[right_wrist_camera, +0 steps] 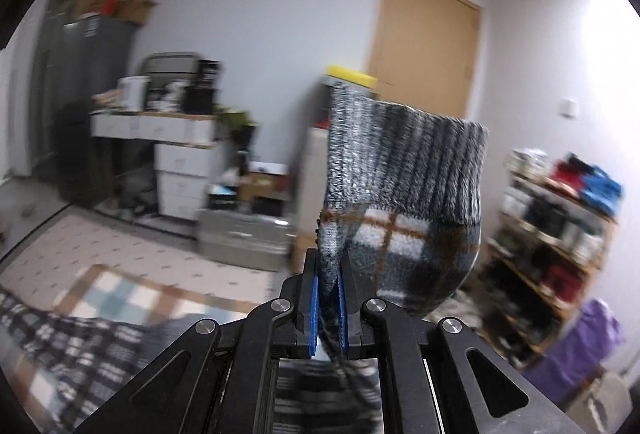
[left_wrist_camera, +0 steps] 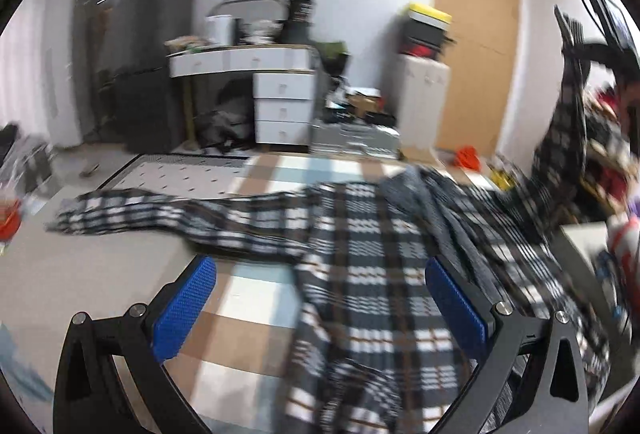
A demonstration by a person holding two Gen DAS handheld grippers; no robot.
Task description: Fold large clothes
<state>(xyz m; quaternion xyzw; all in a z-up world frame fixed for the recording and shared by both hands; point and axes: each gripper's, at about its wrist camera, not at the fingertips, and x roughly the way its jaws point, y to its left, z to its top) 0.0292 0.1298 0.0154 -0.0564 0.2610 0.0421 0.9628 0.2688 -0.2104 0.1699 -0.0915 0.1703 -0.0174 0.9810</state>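
Mostly blurred: plaid garment (left_wrist_camera: 360, 242) spread on checked mat (left_wrist_camera: 248, 298), one end lifted.
Right gripper (right_wrist_camera: 329, 298) fingers pinch a ribbed cuff (right_wrist_camera: 404, 170); cloth below them hidden. Left gripper (left_wrist_camera: 320, 298) fingers spread, nothing between. Bare mat at left; shelf (right_wrist_camera: 560, 218) crowds right.

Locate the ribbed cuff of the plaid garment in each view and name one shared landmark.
Left wrist view: ribbed cuff not clearly visible; the plaid garment rises at far right.
Right wrist view: ribbed cuff centre, above the shut right gripper.
Shared landmark: tan wooden door.
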